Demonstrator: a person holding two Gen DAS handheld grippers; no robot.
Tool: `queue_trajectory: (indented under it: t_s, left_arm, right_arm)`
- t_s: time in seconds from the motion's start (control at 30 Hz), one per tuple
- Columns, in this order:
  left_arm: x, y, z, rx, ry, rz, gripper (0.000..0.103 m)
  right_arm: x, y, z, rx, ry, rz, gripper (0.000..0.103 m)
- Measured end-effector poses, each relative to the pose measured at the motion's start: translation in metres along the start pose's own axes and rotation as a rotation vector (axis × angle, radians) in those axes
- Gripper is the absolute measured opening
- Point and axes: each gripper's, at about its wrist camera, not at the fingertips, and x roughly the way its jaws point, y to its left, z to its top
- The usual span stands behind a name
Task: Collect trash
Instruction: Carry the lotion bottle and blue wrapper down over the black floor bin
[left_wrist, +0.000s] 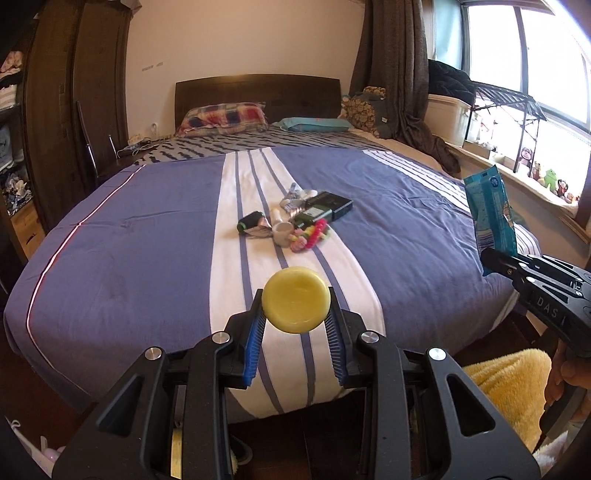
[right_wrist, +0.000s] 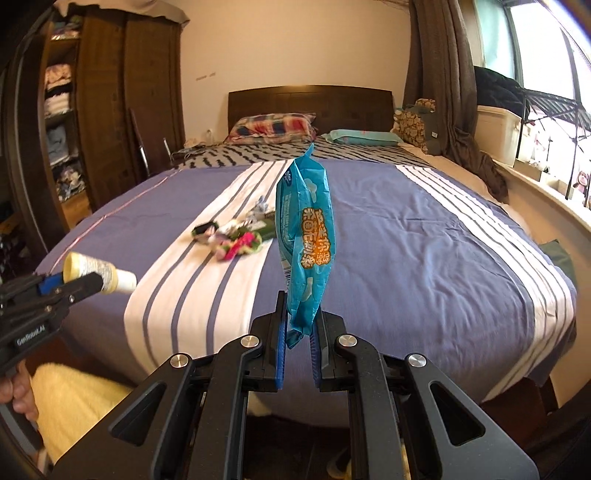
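Note:
My left gripper (left_wrist: 295, 308) is shut on a small yellow bottle (left_wrist: 295, 304), its round base facing the camera; from the right wrist view the yellow bottle (right_wrist: 98, 275) lies sideways in the left gripper (right_wrist: 94, 282), white cap pointing right. My right gripper (right_wrist: 300, 325) is shut on the bottom of a blue plastic wrapper (right_wrist: 304, 243) that stands upright; the blue wrapper (left_wrist: 491, 221) and right gripper (left_wrist: 495, 262) show at the right edge of the left wrist view. Both hover at the foot of the bed (left_wrist: 129, 240). A pile of small trash (left_wrist: 295, 221) lies on the bed's white stripe.
The pile holds a dark box (left_wrist: 330, 206), a black spool (left_wrist: 250, 222), a white cup (left_wrist: 283, 234) and pink-green bits (left_wrist: 310, 234). Pillows (left_wrist: 225, 118) lie by the headboard. A wardrobe (left_wrist: 74, 110) stands left, a windowsill with toys (left_wrist: 546, 177) right. A yellow fluffy sleeve (left_wrist: 506, 391) shows below.

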Motion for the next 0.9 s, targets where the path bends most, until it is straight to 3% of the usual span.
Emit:
queue_trajectory:
  t_s: [0.23,0.6,0.9]
  left_arm:
    - [0.003,-0.001,-0.033,-0.027,0.076,-0.030,0.029]
    - [0.027,0.000,-0.079,-0.048,0.208,-0.039,0.029]
    - [0.072,-0.005,-0.123,-0.053,0.367,-0.080,0.029]
  right_arm:
    - [-0.008,0.003,-0.031,-0.016,0.066,0.009,0.012]
    - [0.035,0.010,-0.105,-0.010,0.321,0.091,0.012]
    - [0.074,0.024,-0.152,-0.019,0.502,0.144,0.012]
